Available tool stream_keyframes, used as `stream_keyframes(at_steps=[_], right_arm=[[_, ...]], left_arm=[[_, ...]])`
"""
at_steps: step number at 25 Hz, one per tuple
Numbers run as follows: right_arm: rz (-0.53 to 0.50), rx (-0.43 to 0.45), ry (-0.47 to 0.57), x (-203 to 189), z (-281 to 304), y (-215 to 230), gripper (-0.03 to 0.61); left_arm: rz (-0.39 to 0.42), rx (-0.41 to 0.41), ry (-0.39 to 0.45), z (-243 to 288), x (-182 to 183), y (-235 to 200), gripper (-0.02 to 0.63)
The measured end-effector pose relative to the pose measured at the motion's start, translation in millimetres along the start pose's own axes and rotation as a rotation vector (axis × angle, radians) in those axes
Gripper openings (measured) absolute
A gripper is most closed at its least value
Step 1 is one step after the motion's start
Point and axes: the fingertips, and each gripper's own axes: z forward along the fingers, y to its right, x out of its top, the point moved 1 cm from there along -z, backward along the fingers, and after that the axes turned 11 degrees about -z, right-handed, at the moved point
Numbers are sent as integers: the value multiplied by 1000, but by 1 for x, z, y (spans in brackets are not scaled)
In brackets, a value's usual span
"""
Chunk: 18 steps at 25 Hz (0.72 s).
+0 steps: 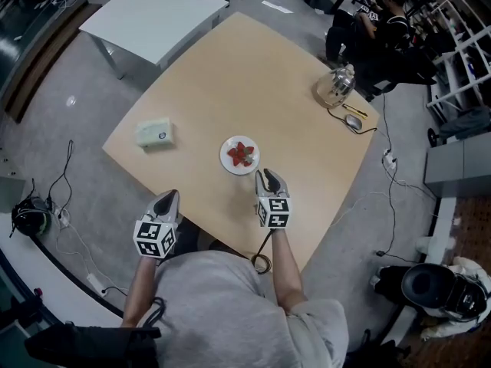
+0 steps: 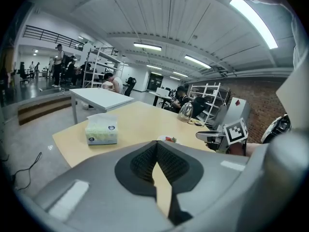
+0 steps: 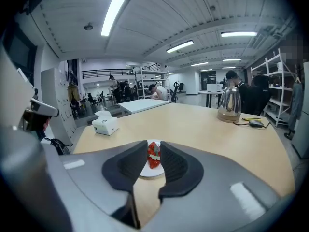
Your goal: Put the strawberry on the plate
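Left tongs [image 2: 157, 144] closed, right tongs [image 3: 153, 146] slightly parted.

Matt wooden table [image 1: 253, 83], smooth plate [image 1: 225, 160]

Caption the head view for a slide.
The strawberry lies on the white plate; the right gripper, empty, hovers just short of it, the left gripper farther off.

Two tables stand here: one pale wooden table [image 1: 230, 75] with rounded corners and one white table [image 1: 153, 18] behind it. On the wooden one I count one round white plate [image 1: 227, 162], one red strawberry [image 1: 242, 154], one pale green tissue box [image 1: 155, 133], one glass kettle [image 1: 336, 87], one grey computer mouse [image 1: 353, 121] and one yellow pen [image 3: 250, 119]. There are two grey hand-held grippers: the left gripper [image 1: 170, 196] and the right gripper [image 1: 266, 173].
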Motion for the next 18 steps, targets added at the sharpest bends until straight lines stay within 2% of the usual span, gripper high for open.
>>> stream_keyframes(at_steps=[8,18], right_arm=[[43,-88,57,5,-48,15,36],[121,-220,122,1,-120,35,8]], left_arm=[[53,-84,6,9,7,34,20],[142,-232,-33,28,1,97,20]])
